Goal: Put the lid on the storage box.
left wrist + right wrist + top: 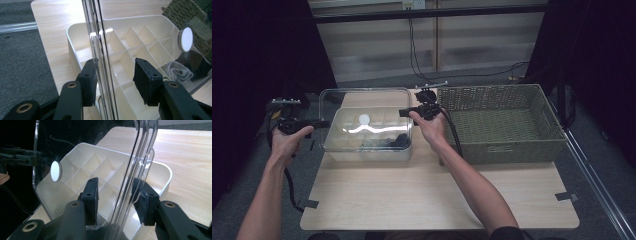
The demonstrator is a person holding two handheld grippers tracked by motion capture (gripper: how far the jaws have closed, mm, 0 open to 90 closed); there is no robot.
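Observation:
A white box with several compartments stands on the table, and a clear lid with a round white knob sits tilted over it. My left gripper is at the lid's left edge. In the left gripper view its jaws straddle the lid's rim, standing wider than the rim, open. My right gripper is at the lid's right edge. There too the rim runs between the open jaws, close to one pad. A grey cloth and dark items lie in the box.
A large green woven basket stands right of the box, close to my right hand. Bare wooden tabletop stretches toward the front edge. Cables trail from both grippers, and the table's left edge runs just beside my left hand.

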